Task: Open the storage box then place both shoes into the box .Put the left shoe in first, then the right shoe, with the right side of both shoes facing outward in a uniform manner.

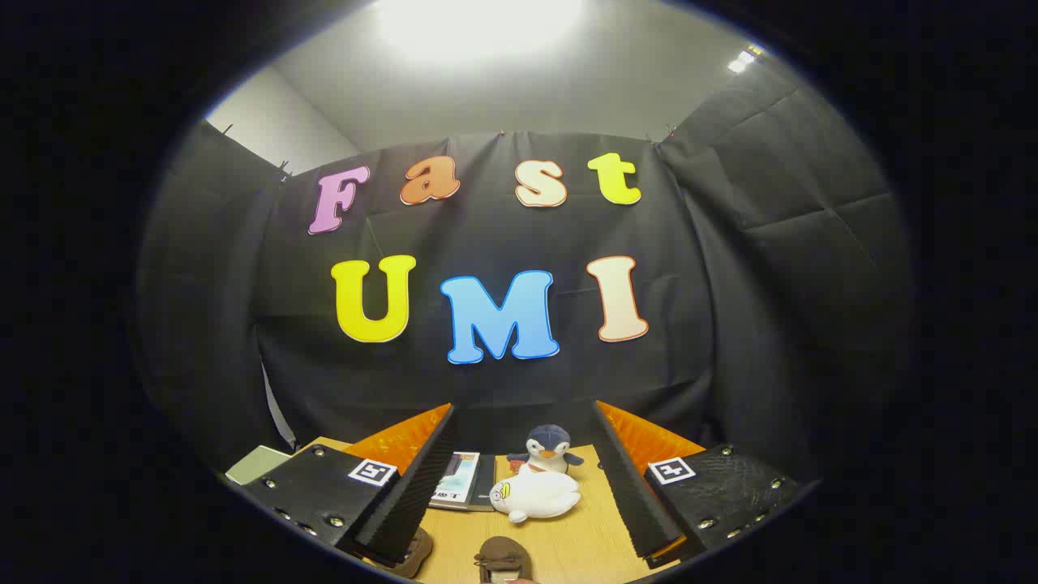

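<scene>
Now the claw [519, 487] hangs open and empty above the tabletop [568, 551], aimed high — one brown shoe [503, 558] lies near and just below between its fingers, another [412, 553] under the left finger — so it must tip down; box unseen.

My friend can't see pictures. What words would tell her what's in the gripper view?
An open claw hangs above a light wooden table, holding nothing. Between its fingers sit a white plush seal and a small plush penguin in a dark blue cap, with a brown shoe nearest and books beside them.
</scene>
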Tool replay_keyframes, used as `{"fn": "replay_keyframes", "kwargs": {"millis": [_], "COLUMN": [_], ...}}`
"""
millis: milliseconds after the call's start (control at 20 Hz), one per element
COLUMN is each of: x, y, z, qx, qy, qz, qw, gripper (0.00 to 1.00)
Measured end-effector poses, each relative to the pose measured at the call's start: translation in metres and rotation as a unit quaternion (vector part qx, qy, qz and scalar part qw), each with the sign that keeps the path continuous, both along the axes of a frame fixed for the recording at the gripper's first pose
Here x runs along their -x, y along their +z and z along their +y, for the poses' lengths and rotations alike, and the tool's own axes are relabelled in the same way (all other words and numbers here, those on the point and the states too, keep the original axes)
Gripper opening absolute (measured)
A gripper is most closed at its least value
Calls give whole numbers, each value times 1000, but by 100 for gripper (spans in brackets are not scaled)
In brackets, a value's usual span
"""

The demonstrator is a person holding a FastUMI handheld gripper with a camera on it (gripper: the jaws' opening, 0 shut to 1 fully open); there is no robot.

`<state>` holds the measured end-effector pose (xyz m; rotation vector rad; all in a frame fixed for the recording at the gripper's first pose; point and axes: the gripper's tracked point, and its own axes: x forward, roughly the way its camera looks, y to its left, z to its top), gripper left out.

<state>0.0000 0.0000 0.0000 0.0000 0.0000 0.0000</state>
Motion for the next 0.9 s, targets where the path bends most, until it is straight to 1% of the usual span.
{"fn": "replay_keyframes", "kwargs": {"millis": [200,300,650,750,900], "x": [-15,-20,-24,-24,-22], "y": [-3,-1,4,1,2], "z": [-13,-16,-25,-33,-35], "qx": [-6,-3,-4,6,5], "qy": [-8,-5,-5,-21,-27], "qz": [-3,-2,-7,-8,-12], "qw": [1000,1000,1000,1000,1000], "gripper": [97,97,97,97,97]}}
